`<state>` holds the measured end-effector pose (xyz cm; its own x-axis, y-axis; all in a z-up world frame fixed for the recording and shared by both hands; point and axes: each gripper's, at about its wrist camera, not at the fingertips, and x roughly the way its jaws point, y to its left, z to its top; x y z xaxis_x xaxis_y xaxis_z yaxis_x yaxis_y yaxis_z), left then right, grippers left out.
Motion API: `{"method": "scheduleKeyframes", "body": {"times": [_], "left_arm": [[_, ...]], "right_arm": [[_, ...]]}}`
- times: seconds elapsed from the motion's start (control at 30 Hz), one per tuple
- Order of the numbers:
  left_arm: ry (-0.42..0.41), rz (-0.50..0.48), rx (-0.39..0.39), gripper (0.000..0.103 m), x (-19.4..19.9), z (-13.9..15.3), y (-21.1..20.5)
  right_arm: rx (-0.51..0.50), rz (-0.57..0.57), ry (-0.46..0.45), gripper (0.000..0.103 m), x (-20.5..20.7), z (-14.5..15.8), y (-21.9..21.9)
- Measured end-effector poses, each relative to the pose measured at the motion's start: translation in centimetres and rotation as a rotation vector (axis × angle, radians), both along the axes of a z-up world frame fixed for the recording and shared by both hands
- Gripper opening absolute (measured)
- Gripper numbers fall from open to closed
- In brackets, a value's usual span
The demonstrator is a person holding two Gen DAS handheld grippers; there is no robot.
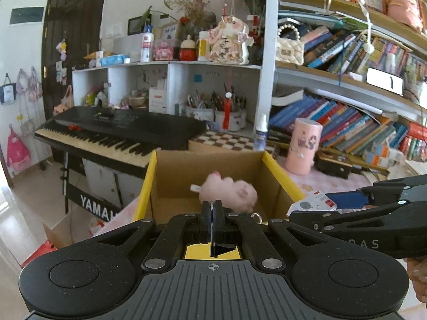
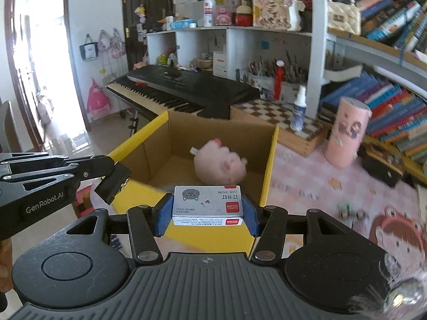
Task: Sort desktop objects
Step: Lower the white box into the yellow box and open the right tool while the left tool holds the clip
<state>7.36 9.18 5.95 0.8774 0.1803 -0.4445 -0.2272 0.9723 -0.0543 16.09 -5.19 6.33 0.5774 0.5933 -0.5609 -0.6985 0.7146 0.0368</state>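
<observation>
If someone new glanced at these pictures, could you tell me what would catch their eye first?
Probably the open cardboard box with yellow flaps at centre, a pink plush toy lying inside it. Just in front, the right hand-held gripper clamps a small white staple box, while the left hand-held gripper, shut and empty, points at the box. Behind stand a black keyboard and crowded bookshelves.

Black keyboard [image 1: 117, 130] beside crowded bookshelves [image 1: 347, 122].
</observation>
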Motion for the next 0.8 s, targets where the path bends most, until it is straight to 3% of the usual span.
{"method": "scheduleKeyframes", "body": {"times": [0.4,0.8], "left_arm": [[0.061,0.06,0.019,0.0,6.3,-1.0,1.1],[0.144,0.063,0.051,0.0,10.2,-2.8,1.3]], "right_arm": [[-0.088,0.15,-0.015,0.051,7.0,-0.7,3.2],[-0.206,0.275,-0.007,0.051,10.5,-3.2,5.8]]}}
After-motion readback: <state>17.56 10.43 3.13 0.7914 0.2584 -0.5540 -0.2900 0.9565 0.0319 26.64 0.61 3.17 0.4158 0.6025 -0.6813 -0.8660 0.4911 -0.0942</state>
